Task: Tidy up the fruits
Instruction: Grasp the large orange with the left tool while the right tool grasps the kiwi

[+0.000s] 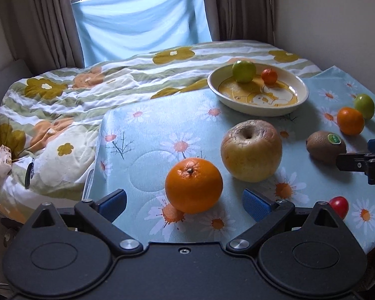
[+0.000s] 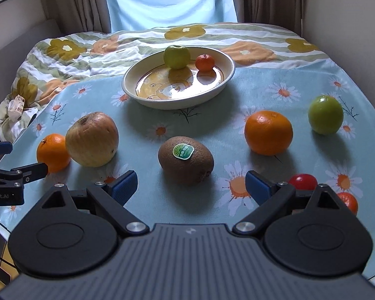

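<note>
A cream bowl [image 1: 252, 105] [image 2: 137, 97] holds a green apple [image 1: 244, 71] [image 2: 177, 56] and a small mandarin [image 1: 269, 76] [image 2: 205, 62]. My left gripper [image 1: 185, 203] is open, with a large orange [image 1: 194, 185] [image 2: 53, 152] just ahead between its fingers. A wrinkled yellow apple [image 1: 251, 150] [image 2: 92, 142] lies beside the orange. My right gripper [image 2: 191, 187] is open, with a kiwi [image 2: 186, 160] [image 1: 326, 148] just ahead between its fingers. Another orange [image 2: 268, 132] [image 1: 350, 120], a green apple [image 2: 325, 118] [image 1: 364, 106] and a red fruit [image 2: 303, 180] [image 1: 339, 206] lie to the right.
The fruit lies on a light blue daisy-print cloth [image 1: 147, 135] [image 2: 275, 85] over a flowered quilt [image 1: 62, 100]. A small orange fruit [image 2: 348, 201] sits behind my right finger. Curtains and a wall stand behind; the cloth's edge drops off on the left.
</note>
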`<state>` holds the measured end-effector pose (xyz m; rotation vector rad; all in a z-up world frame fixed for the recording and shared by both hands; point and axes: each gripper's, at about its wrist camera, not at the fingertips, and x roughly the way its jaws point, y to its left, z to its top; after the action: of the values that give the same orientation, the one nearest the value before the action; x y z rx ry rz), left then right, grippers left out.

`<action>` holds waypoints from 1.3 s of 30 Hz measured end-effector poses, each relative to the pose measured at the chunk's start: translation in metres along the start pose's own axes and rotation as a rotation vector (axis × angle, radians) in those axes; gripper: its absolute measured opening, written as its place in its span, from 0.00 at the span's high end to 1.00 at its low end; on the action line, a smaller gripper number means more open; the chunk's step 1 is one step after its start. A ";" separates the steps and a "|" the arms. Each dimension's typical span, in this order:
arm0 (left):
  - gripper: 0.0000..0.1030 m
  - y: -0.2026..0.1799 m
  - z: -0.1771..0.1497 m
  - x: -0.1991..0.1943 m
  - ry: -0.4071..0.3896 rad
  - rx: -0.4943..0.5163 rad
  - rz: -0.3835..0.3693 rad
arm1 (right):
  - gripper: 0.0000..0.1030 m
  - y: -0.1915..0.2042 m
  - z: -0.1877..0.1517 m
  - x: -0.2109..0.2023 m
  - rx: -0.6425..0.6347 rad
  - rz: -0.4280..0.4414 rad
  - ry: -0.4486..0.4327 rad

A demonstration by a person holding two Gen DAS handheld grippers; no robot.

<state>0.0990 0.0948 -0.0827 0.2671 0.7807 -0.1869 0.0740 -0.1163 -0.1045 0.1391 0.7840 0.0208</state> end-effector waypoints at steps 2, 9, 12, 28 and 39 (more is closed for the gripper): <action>0.06 0.003 0.001 0.006 0.015 -0.001 -0.022 | 0.00 0.003 0.001 0.004 0.002 -0.003 0.003; 0.08 0.000 0.009 0.026 0.050 0.027 -0.053 | 0.00 0.008 0.005 0.023 0.019 -0.032 0.025; 0.11 0.000 0.012 0.032 0.061 0.019 -0.074 | 0.00 0.008 0.007 0.028 0.016 -0.043 0.029; 0.36 0.009 0.010 0.043 0.086 -0.025 -0.098 | 0.00 0.014 0.009 0.045 0.038 -0.069 0.041; 0.36 0.021 -0.004 0.032 0.095 -0.068 -0.091 | 0.05 0.023 0.008 0.050 0.031 -0.111 0.016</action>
<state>0.1243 0.1140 -0.1046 0.1772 0.8921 -0.2339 0.1157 -0.0910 -0.1312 0.1244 0.8076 -0.0949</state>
